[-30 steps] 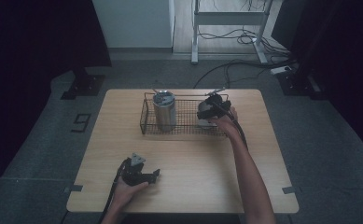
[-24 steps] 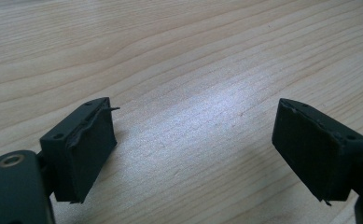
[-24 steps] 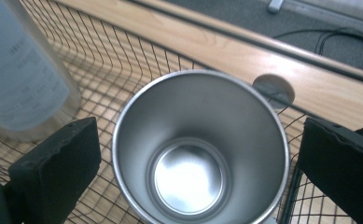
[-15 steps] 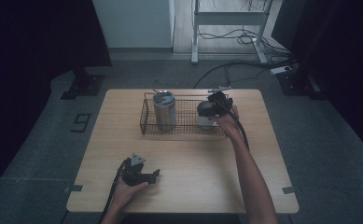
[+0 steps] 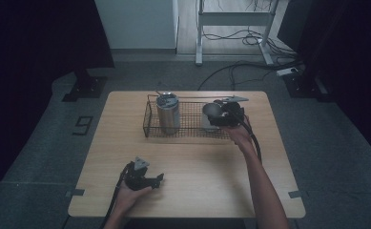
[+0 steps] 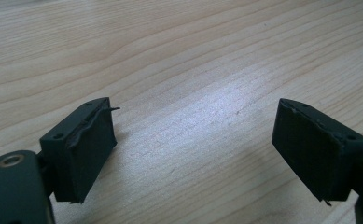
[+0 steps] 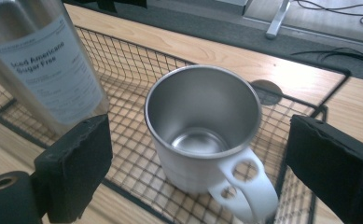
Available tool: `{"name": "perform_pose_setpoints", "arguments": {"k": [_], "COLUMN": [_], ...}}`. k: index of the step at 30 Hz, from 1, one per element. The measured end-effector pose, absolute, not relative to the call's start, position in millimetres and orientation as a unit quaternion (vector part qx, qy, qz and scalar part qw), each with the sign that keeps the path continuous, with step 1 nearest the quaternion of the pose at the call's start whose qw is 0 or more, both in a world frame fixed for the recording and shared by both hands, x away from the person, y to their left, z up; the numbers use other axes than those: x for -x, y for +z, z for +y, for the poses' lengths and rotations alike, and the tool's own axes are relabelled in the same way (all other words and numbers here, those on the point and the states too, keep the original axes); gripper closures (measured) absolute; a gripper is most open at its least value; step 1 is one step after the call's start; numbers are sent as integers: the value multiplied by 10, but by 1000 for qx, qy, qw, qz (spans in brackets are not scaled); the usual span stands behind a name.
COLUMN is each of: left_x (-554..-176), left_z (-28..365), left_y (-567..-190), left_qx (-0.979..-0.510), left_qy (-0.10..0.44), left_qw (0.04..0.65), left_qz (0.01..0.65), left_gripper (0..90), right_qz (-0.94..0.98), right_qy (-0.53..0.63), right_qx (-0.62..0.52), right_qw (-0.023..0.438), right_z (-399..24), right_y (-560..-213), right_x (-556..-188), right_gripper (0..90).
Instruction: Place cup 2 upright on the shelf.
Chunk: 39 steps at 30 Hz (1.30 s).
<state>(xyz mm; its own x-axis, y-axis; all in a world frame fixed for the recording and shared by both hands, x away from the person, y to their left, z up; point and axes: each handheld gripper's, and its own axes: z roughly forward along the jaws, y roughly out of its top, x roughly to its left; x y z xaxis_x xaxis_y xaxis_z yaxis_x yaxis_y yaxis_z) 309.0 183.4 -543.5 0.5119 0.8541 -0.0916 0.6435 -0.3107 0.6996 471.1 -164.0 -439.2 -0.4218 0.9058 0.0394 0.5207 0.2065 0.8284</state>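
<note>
My left tongs (image 5: 158, 179) sit low over the near left part of the surface (image 5: 197, 162), held in my left hand (image 5: 126, 195). In the left gripper view their jaws stand wide apart, with bare wood grain between them and nothing gripped.

Ahead and to the right of them, at the far side of the surface, stands a wire basket (image 5: 192, 131). At its left end is a tall steel can (image 5: 168, 112), upright; in the right gripper view its label reads "Iced Americano Sugar Free" (image 7: 53, 70).

My right tongs (image 5: 211, 114) are at the basket's right end, my right hand (image 5: 238, 136) behind them. In the right gripper view their jaws gape wide on either side of a steel mug (image 7: 202, 126), neither pad touching it. The mug stands upright and empty on the basket's mesh floor, its white handle (image 7: 244, 191) pointing toward the camera. The can is just left of the left jaw, beyond it.
</note>
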Motion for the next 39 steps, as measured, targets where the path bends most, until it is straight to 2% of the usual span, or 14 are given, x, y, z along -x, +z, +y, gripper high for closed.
{"name": "perform_pose_setpoints", "arguments": {"k": [4,8,27,39], "left_x": [-3095,-3096,-3093,-3089], "left_z": [1838,1843,1882,1888], "left_y": [-5448,-5450,-5440,-5443], "left_qx": [-795,-795,-795,-795], "left_qy": [148,147,142,145], "left_qw": [348,349,345,345], "left_qz": [473,474,477,478], "left_gripper": [133,133,133,134], "right_qz": [739,745,735,740], "right_qy": [407,400,434,434], "right_qx": [-477,-474,-455,-451], "right_qw": [244,245,251,247], "right_z": [-1684,-1685,-1835,-1931], "right_y": [-4403,-4414,-4553,-4823], "right_x": [-4547,-4446,-3785,-3405], "right_gripper": [130,113,143,150]}}
